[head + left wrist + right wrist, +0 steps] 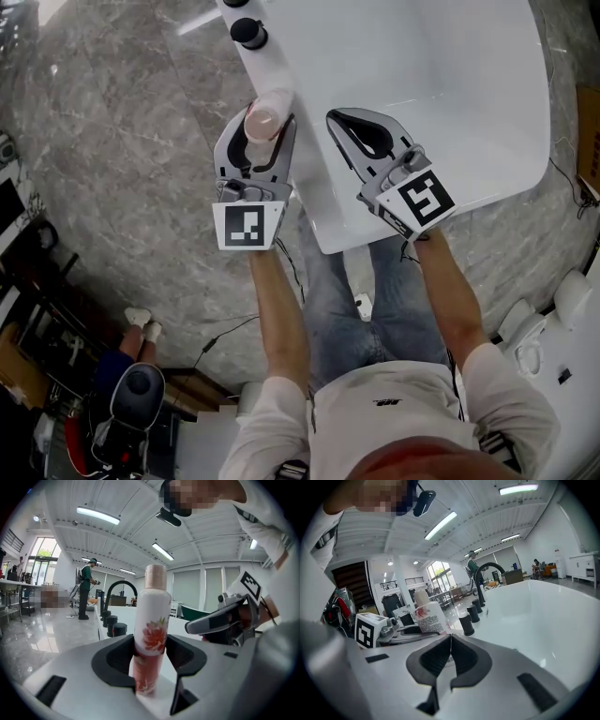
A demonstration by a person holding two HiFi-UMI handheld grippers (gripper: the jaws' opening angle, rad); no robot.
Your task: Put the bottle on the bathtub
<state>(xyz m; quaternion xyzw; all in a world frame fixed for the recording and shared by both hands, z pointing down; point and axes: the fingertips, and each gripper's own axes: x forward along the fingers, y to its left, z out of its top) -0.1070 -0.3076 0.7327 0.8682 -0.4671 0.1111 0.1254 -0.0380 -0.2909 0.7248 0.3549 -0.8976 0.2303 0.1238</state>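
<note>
Now the left claw [261,131] is closed on the bottle [151,630], which stands upright between its jaws with its base on the bathtub [281,56] rim. Beside it, the right claw [450,641] is closed and empty, above the tub.

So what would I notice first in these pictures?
The flowered pink-and-white bottle stands out, held upright in the jaws of the left gripper at the rim of the big white bathtub. Beside it the right gripper hangs with its jaws shut on nothing.
</note>
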